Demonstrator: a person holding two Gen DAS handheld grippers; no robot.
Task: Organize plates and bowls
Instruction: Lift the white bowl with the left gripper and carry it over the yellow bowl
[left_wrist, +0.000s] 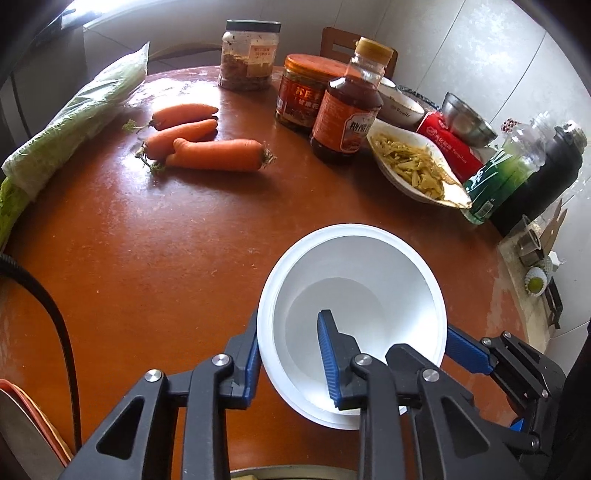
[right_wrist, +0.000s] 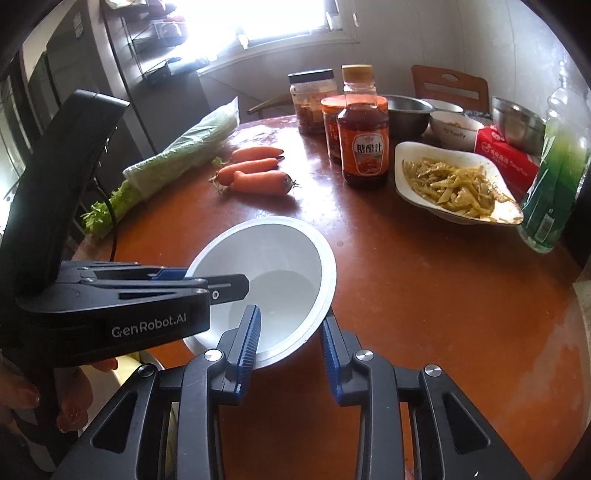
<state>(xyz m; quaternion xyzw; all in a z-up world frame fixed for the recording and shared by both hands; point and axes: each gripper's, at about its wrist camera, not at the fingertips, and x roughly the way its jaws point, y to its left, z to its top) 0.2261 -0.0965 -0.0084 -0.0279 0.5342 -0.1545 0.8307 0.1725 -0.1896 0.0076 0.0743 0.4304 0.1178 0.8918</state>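
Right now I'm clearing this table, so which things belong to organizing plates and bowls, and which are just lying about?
Job: white bowl, food plate, steel bowl, small ceramic bowl.
Lying about: carrots, bagged greens, sauce bottle, jars, red packet, green bottle.

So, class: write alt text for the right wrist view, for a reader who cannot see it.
Two handheld grippers' jaws straddle opposite rims of a white bowl tilted above a round reddish table. Behind lie three carrots, wrapped cabbage, a sauce bottle and a dish of shredded vegetables.
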